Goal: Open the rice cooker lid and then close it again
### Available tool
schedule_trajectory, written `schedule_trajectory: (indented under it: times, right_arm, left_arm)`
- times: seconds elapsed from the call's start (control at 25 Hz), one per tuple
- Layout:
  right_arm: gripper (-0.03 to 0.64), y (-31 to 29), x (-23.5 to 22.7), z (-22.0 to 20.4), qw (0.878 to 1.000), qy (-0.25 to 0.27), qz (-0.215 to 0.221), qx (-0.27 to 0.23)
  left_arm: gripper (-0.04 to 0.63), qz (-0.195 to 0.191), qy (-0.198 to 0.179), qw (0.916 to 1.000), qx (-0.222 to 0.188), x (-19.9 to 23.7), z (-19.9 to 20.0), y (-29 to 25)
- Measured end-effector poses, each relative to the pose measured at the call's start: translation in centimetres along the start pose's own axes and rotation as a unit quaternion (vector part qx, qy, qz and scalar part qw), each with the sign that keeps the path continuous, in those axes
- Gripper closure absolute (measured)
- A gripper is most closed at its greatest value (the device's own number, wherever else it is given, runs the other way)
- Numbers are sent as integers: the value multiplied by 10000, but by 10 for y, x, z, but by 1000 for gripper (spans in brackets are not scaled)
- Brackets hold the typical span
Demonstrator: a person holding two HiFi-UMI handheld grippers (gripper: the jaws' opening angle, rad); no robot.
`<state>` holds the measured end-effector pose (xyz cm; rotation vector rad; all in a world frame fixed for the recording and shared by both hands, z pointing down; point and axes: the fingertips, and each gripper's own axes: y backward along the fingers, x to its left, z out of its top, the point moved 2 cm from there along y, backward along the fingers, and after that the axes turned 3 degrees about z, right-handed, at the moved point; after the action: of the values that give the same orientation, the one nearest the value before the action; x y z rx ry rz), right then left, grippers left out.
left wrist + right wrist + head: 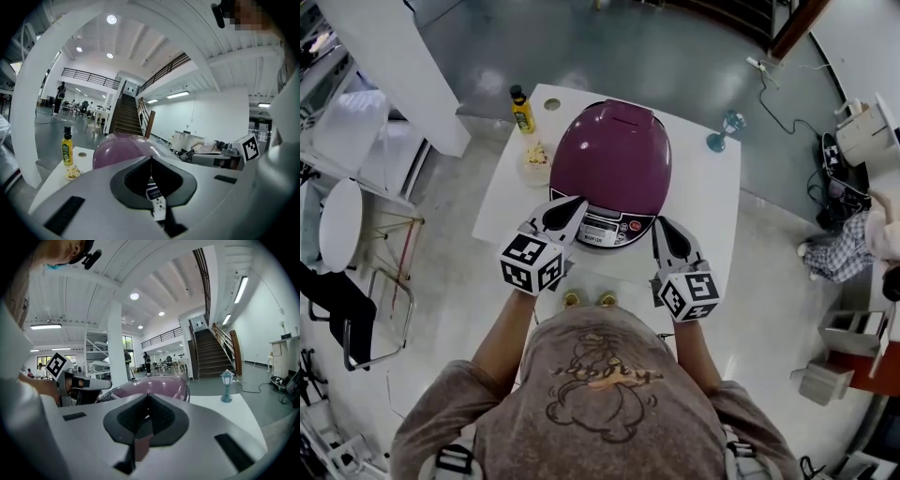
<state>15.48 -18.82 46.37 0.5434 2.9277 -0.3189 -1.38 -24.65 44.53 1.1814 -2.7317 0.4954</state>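
Observation:
A purple rice cooker (609, 155) stands on the white table (712, 206) with its lid down. Its silver control panel (605, 230) faces me. My left gripper (577, 201) is at the cooker's front left, its jaws shut and empty, tips close to the lid's lower edge. My right gripper (660, 223) sits at the front right by the panel's corner, shut on nothing. In the left gripper view the closed tips (151, 157) point at the purple lid (117, 147), with the panel showing below them. In the right gripper view the tips (149, 395) point across the lid (150, 386).
A yellow oil bottle (522, 110) and a small dish of food (535, 159) stand left of the cooker. A little blue lamp figure (727, 129) is at the table's far right corner. A white pillar (394, 66) rises at the back left, and a chair (356, 281) stands at the left.

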Motion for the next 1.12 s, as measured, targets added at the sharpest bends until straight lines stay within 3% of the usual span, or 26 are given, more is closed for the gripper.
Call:
schedule_trajectory:
  times: [0.52, 1.12]
  right_arm:
    - [614, -17, -10, 1, 9998, 50, 183, 32]
    - [614, -37, -14, 3, 9989, 257, 366, 169]
  left_arm:
    - [574, 117, -443, 9968, 650, -3, -9, -12]
    - [574, 216, -555, 9933, 994, -4, -14, -17]
